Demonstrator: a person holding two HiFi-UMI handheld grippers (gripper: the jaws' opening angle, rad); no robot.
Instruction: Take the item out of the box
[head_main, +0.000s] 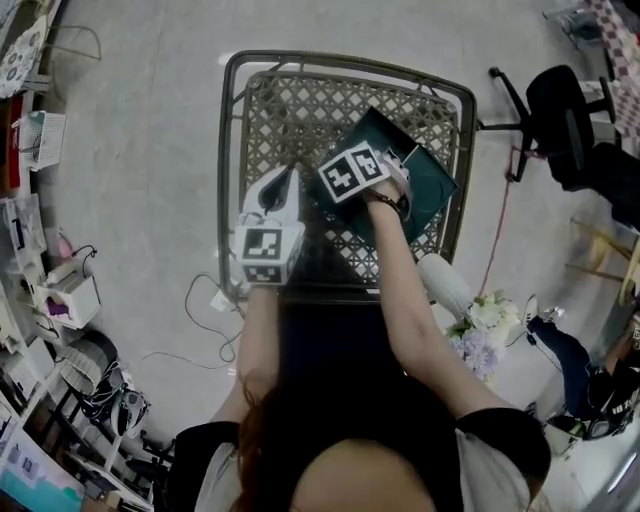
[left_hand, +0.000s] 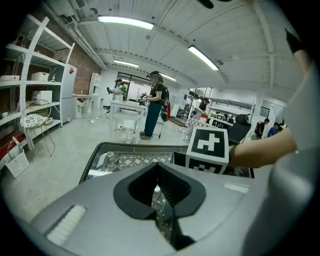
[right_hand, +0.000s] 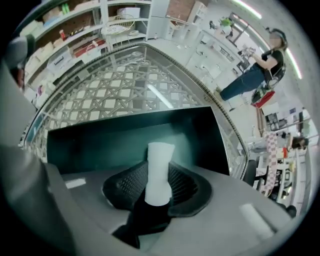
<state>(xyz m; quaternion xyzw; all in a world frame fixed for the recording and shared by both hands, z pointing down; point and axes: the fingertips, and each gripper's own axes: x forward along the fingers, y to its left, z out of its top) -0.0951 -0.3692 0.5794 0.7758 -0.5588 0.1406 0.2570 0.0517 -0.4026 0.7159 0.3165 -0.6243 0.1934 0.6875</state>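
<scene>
A dark green box (head_main: 432, 182) lies open on the metal lattice table (head_main: 340, 62), toward its right side. My right gripper (head_main: 398, 162) reaches into the box. In the right gripper view its ribbed pads (right_hand: 182, 184) press on a white tube-shaped item (right_hand: 159, 170), which stands up between them over the box's inner floor (right_hand: 115, 142). My left gripper (head_main: 288, 176) hovers over the table's front left, apart from the box. Its jaws meet with nothing between them, and only the lattice (left_hand: 125, 161) shows past the left gripper (left_hand: 162, 200).
A black office chair (head_main: 560, 120) stands to the table's right and a bunch of pale flowers (head_main: 488, 325) lies at the front right. Shelves and cables (head_main: 200, 300) line the floor on the left. People (left_hand: 152, 105) stand far behind the table.
</scene>
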